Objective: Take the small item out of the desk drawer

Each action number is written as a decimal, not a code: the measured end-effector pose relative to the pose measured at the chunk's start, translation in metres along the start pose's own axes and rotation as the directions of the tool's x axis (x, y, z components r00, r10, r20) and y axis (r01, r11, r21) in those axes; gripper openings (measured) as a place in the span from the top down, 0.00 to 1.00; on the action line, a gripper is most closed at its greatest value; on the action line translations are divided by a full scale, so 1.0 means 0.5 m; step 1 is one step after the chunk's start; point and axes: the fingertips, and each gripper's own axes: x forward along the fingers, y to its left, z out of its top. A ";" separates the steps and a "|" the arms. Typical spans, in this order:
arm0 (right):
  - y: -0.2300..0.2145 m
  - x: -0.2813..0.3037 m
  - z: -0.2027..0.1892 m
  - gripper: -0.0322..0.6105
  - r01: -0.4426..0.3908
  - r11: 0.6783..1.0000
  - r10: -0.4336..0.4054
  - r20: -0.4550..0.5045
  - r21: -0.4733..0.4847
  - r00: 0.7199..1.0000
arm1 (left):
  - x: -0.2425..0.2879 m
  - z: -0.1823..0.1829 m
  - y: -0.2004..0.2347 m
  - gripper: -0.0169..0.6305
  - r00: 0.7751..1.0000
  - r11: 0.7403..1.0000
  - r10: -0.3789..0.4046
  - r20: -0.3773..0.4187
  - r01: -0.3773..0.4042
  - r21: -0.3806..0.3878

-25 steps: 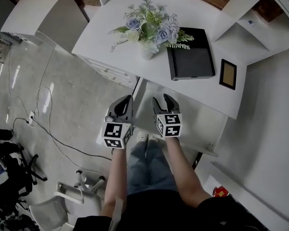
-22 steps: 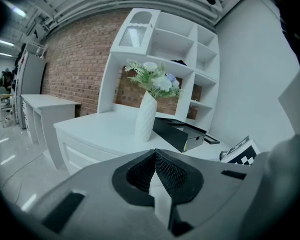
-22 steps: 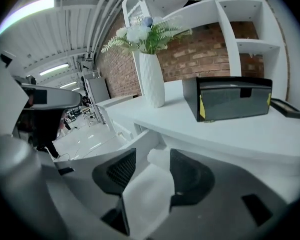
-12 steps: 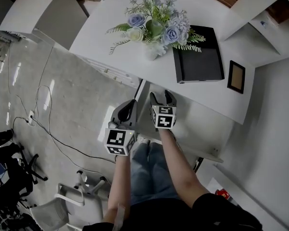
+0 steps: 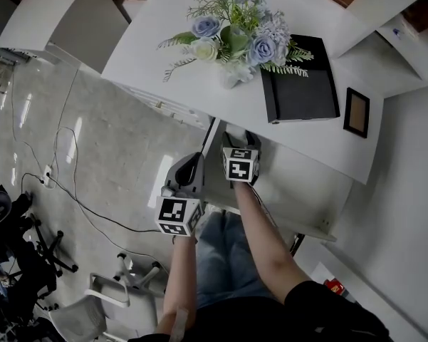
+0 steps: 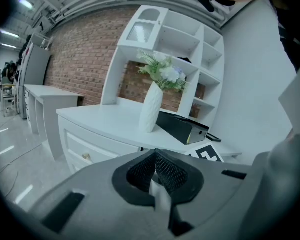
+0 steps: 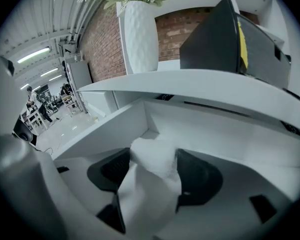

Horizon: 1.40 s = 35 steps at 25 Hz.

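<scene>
The desk drawer (image 5: 295, 184) stands pulled out under the white desk top (image 5: 164, 48). My right gripper (image 5: 240, 137) reaches into its back left corner. In the right gripper view a small crumpled white item (image 7: 154, 156) lies between the dark pads (image 7: 112, 170) of the right gripper (image 7: 153, 173). Its jaws have just been opening and now stand wide, the pads not pressing the item. My left gripper (image 5: 194, 161) hangs outside the drawer's left side, shut and empty, its pads (image 6: 164, 171) meeting in the left gripper view.
On the desk stand a white vase of blue flowers (image 5: 235, 41), a black box (image 5: 299, 80) and a small picture frame (image 5: 357, 112). The desk edge (image 7: 204, 84) overhangs the drawer close above my right gripper. A knobbed drawer front (image 6: 85, 151) lies left.
My right gripper has moved forward and down into the drawer, toward the desk. My left gripper has sunk a little beside the drawer and stayed shut.
</scene>
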 end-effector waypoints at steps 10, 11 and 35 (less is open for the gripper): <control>-0.004 0.009 0.000 0.55 0.005 1.000 -0.005 -0.008 0.002 1.000 | -0.001 -0.006 0.005 0.96 1.000 1.000 0.006 -0.003 -0.006 -0.005; -0.003 0.008 0.000 0.55 0.005 1.000 -0.005 -0.009 0.001 1.000 | -0.001 -0.009 0.006 0.96 1.000 1.000 0.005 -0.008 -0.005 -0.006; -0.056 -0.324 0.047 0.56 0.018 0.993 -0.030 0.099 0.119 0.995 | -0.015 0.145 -0.097 0.96 0.995 0.991 -0.092 0.035 0.088 0.099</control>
